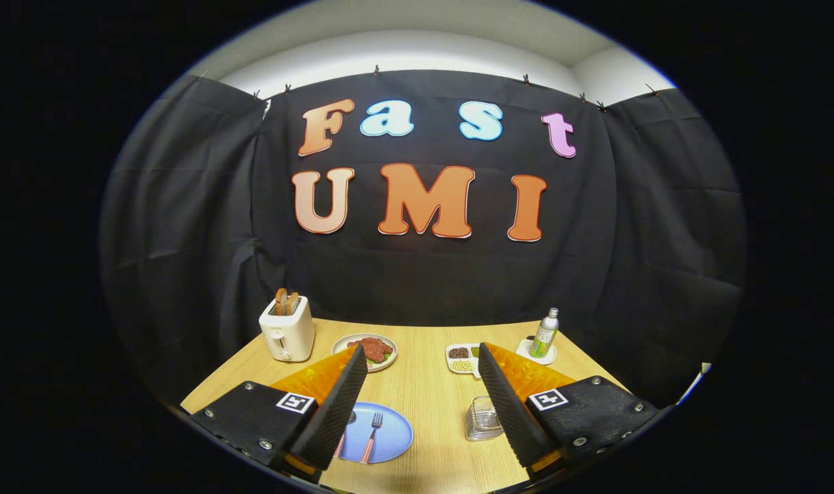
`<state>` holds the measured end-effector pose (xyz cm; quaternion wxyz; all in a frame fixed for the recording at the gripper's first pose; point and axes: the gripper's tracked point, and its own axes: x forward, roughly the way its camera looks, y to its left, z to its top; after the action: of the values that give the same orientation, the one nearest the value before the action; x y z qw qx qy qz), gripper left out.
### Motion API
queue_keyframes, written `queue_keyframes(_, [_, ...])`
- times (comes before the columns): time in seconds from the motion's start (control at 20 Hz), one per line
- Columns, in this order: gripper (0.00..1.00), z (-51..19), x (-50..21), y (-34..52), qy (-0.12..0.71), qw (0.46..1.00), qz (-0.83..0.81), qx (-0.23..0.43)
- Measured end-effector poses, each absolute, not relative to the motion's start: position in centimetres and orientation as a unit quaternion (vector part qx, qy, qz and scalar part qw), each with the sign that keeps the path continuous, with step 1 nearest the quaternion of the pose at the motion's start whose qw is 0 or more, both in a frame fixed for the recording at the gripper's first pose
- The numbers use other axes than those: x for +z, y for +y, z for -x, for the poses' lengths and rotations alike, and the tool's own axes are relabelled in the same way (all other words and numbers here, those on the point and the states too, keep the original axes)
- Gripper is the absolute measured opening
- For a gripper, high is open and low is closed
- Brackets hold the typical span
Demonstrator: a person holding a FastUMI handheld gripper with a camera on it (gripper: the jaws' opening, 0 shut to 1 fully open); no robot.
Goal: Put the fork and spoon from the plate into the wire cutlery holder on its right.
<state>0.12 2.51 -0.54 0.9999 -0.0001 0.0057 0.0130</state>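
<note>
Two utensils on round blue plate (389, 439): pink-handled metal fork (372, 439) clear, spoon mostly hidden behind left finger. Gripper (423, 405) spread wide, grasping nothing, above table. Clear wire cutlery holder (482, 418) touching right finger in view; risk: bumping/tipping it on descent, or thin fork slipping flat off plate.

A round blue plate (389, 439) is seen lying flat on the worktop, partly hidden behind the left finger. A fork (372, 436) with a pink handle is laid on it, tines pointing away, handle reaching the plate's near rim. A second pink handle, probably the spoon (339, 446), is glimpsed just left of the fork, its bowl hidden by the finger. A wire holder (482, 418) is stood upright to the plate's right, apart from it, partly covered by the right finger.
</note>
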Motion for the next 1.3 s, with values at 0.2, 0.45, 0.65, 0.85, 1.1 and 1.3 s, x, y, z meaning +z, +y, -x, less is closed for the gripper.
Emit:
queue_keyframes(0.2, [0.98, -0.2, -1.0, 2.7, 0.008, 1.0, 0.004, 0.011])
queue_keyframes(0.45, [0.98, -0.7, -3.4, 3.6, 0.023, 1.0, 0.011, 0.014])
queue_keyframes(0.65, [0.98, -1.7, -7.1, 5.1, 0.053, 0.998, 0.008, 0.028])
queue_keyframes(0.85, [0.97, -3.2, -12.1, 6.7, 0.093, 0.995, 0.008, 0.042])
queue_keyframes(1.1, [0.92, -4.3, -19.3, 8.5, 0.151, 0.987, 0.002, 0.057])
queue_keyframes(1.3, [0.92, -4.8, -23.6, 9.8, 0.188, 0.98, 0.003, 0.065])
